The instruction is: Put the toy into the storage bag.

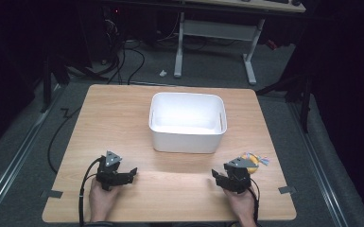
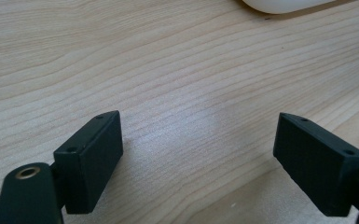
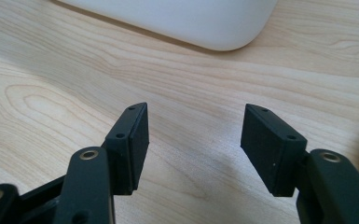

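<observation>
Both grippers rest at the table's [image 1: 123,118] near edge, jaws wide open, holding nothing.
Left gripper [image 1: 131,174] near-left, right gripper [image 1: 216,176] near-right; white bin [image 1: 187,137] centred toward the far edge; yellow object [image 1: 252,161] beside the right gripper.

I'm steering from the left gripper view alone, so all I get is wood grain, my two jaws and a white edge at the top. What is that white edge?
Observer: It is a white bin in the middle of the table, open at the top, and it looks empty.
Operator: Anything loose to pick up?
Observer: A yellow object with coloured bits lies on the table just beyond the right gripper; I cannot tell what it is.
Operator: Is that gripper holding anything?
Observer: No, the right gripper view shows its jaws apart over bare wood.
</observation>
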The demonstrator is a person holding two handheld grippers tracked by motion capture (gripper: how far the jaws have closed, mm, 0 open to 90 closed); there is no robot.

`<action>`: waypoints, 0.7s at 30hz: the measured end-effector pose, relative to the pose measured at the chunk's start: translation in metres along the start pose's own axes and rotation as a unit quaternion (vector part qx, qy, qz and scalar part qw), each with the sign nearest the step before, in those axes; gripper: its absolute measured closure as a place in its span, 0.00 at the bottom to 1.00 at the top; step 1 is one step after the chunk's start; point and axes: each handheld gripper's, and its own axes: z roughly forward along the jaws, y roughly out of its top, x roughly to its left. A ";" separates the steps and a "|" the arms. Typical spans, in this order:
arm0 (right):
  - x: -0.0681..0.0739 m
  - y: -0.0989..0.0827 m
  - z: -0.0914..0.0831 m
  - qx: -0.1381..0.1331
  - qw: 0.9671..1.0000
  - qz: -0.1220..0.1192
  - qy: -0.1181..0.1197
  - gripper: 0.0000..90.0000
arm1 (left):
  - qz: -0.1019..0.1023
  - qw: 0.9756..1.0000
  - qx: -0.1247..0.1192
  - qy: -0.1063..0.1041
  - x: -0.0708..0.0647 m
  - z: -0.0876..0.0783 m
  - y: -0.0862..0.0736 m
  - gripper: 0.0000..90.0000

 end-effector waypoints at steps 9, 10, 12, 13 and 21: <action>-0.006 0.002 -0.013 -0.012 1.000 0.002 0.005 0.49 | 0.006 1.000 0.002 0.007 -0.002 0.001 0.000 0.18; -0.008 0.002 -0.014 -0.013 1.000 0.003 0.005 0.49 | 0.006 1.000 0.002 0.008 -0.002 0.001 0.000 0.18; -0.011 0.002 -0.015 -0.014 1.000 0.008 0.007 0.49 | 0.007 1.000 0.003 0.008 -0.002 0.001 0.000 0.18; -0.011 0.002 -0.015 -0.014 1.000 0.008 0.007 0.49 | 0.007 1.000 0.003 0.008 -0.002 0.001 0.000 0.18; -0.023 0.003 -0.025 -0.022 1.000 0.015 0.002 0.51 | 0.007 1.000 0.003 0.006 -0.002 0.001 0.000 0.18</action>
